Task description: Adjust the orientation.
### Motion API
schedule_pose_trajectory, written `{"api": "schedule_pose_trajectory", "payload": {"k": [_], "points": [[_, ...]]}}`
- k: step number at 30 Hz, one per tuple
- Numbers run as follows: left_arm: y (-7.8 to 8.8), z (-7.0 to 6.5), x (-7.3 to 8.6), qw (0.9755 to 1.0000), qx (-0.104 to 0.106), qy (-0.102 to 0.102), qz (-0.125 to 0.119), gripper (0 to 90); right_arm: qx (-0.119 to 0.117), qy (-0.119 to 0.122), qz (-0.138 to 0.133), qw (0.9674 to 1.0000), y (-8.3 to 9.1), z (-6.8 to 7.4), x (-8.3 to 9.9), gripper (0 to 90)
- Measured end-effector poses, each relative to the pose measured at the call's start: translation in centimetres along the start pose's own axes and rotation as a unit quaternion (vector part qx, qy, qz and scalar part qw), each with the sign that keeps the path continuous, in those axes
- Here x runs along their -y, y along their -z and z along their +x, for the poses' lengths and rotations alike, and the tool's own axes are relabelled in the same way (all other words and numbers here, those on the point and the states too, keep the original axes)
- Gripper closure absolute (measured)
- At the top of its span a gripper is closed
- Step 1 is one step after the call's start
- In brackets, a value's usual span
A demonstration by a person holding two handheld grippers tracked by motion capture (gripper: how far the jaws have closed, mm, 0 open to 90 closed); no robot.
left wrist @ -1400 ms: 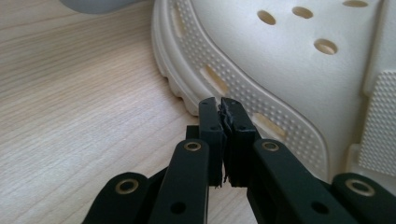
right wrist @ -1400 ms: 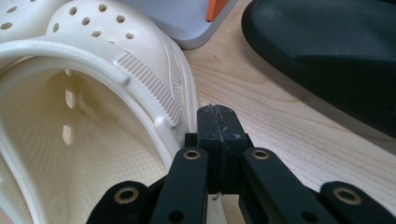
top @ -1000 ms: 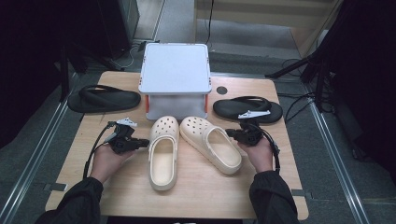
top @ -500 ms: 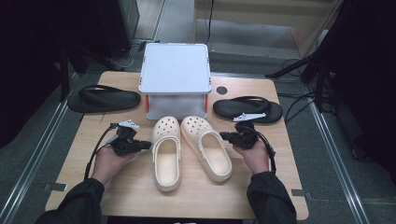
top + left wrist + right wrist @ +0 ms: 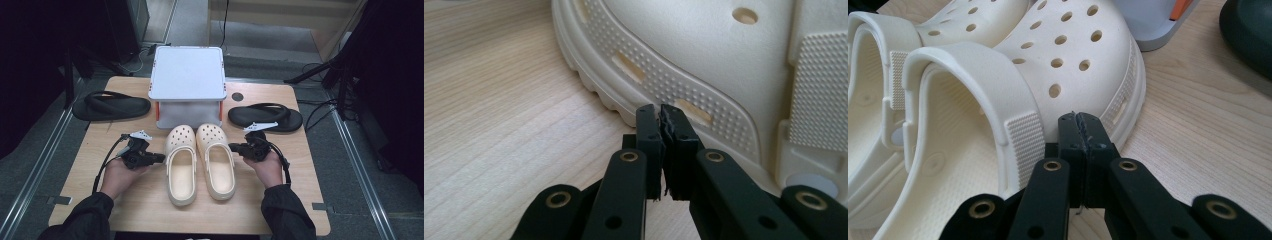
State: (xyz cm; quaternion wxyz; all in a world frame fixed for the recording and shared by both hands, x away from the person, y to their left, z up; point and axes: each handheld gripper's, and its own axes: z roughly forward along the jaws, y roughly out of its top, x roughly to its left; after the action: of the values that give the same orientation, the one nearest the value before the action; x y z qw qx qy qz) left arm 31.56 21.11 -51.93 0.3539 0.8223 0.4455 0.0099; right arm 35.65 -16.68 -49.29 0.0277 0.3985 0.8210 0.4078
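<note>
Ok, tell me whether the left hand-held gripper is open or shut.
Shut: the left hand-held gripper has its jaws pressed together, empty, at the left clog's side.

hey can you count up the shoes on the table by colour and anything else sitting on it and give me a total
Cream clogs: 2, left clog and right clog.
Black flip-flops: 2, left flip-flop and right flip-flop.
Grey stand: 1.
Total: 5.

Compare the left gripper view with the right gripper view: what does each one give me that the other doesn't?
Left gripper view alone: the left gripper, shut, tips at the side vent slots of the left cream clog. Right gripper view alone: the right gripper, shut against the right cream clog, plus the grey box and a black flip-flop. Shared: the wooden table, and the left clog.
</note>
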Motion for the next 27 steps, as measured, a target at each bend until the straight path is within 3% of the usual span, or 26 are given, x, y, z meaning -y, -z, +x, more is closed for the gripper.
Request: {"api": "schedule_pose_trajectory", "payload": {"k": [11,13,14,16,21,27], "points": [[-0.2,-1.0,0.1,1.0,0.006,-0.005,0.005,85.4,-0.004,-0.005,-0.002,1.0,-0.2,0.1,0.1,90.0],[-0.1,-0.7,0.0,1.0,0.007,-0.001,0.007,79.0,0.0,-0.003,-0.004,1.0,-0.1,0.1,0.1,89.4],[0.0,-0.6,0.0,0.9999,0.011,0.006,0.004,69.4,0.003,-0.007,-0.012,0.9999,0.2,0.0,0.1,89.2],[0.4,-0.5,-0.1,0.9999,0.013,0.011,-0.003,66.5,0.007,-0.008,-0.017,0.9998,0.4,0.0,0.1,88.4],[1.5,-0.6,-0.6,0.9997,0.008,-0.004,-0.021,48.7,0.017,-0.014,-0.049,0.9986,1.8,0.5,0.3,81.4],[3.2,-0.4,-1.5,0.9995,0.01,-0.006,-0.03,40.0,0.036,-0.006,-0.07,0.9969,3.3,2.1,0.5,70.4]]}}
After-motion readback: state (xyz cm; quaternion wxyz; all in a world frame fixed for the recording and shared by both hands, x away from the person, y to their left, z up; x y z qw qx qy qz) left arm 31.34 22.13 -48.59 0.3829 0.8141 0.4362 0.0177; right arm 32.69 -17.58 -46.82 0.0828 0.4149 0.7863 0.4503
